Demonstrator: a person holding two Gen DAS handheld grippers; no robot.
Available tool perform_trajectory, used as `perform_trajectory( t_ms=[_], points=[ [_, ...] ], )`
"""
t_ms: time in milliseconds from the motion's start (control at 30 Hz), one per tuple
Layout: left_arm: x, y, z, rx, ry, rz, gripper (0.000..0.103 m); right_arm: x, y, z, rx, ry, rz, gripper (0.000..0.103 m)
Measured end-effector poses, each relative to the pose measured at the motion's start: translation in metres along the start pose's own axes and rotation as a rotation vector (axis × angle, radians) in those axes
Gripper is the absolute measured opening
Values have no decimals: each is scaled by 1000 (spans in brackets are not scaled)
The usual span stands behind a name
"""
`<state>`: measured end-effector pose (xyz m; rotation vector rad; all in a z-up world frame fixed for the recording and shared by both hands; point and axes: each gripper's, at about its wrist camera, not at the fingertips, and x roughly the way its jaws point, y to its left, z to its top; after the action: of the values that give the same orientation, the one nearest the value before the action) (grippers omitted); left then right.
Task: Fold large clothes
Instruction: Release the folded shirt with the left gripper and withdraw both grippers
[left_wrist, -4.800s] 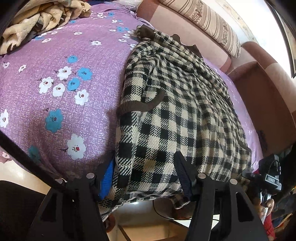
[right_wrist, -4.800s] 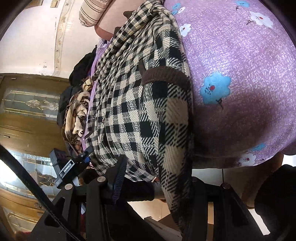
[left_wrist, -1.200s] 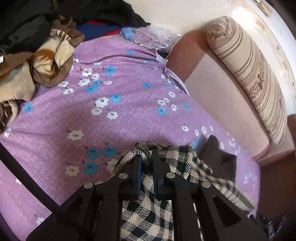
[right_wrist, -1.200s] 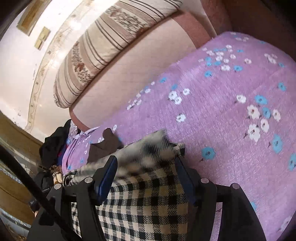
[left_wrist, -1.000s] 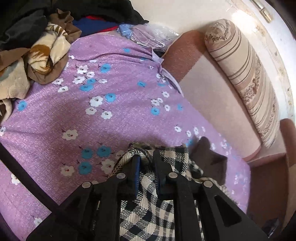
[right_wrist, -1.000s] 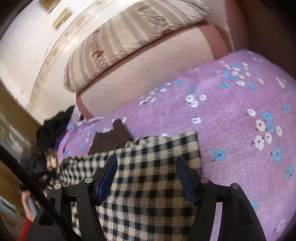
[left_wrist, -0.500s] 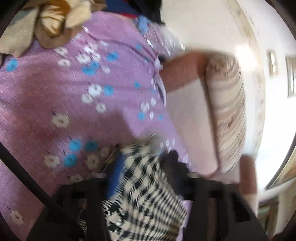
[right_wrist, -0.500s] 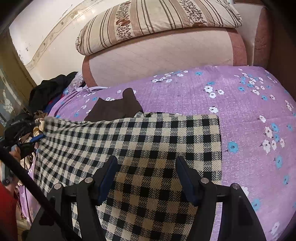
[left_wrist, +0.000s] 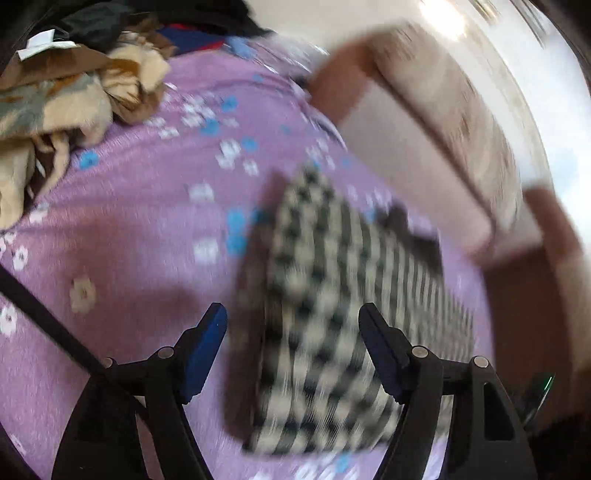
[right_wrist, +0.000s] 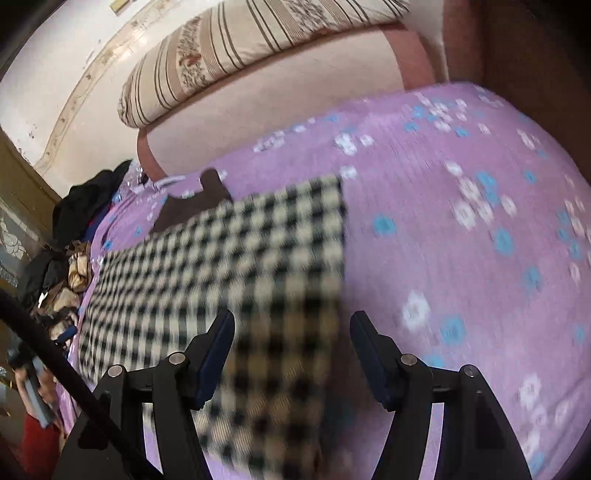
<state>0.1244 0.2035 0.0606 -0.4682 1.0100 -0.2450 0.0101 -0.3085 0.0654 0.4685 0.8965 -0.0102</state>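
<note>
**Left wrist view: checked garment lies ahead of both open grippers**

Left wrist view, far left: a heap of other clothes sits at the edge of the purple flowered bedspread. Centre, the checked garment lies flat on the spread, its long axis running away from the left gripper, whose fingers stand wide apart and hold nothing; the cloth's near edge sits between and just below them. A dark collar piece shows at the far end, near the sofa back.

In the right wrist view the garment spreads leftward, and the right gripper, also spread and empty, hovers over its right-hand near corner. Both frames are blurred. Judging from this, the near edge is equally reachable by either hand for the next fold.
</note>
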Motion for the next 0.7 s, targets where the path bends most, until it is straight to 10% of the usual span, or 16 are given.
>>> perform_trajectory(
  t_ms=[167, 233, 400, 700],
  points=[
    [15, -17, -49, 227, 104, 69, 71, -10, -20, -57, 127, 96, 97, 68],
    [27, -23, -61, 307, 143, 221, 45, -5, -23, -74, 129, 160, 104, 16],
    [-1, -17, -61, 220, 16, 322, 29, -37, -37, -91, 97, 75, -199, 16],
    [-55, -31, -92, 165, -142, 290, 40, -96, -59, -135, 236, -53, -90, 32]
  ],
)
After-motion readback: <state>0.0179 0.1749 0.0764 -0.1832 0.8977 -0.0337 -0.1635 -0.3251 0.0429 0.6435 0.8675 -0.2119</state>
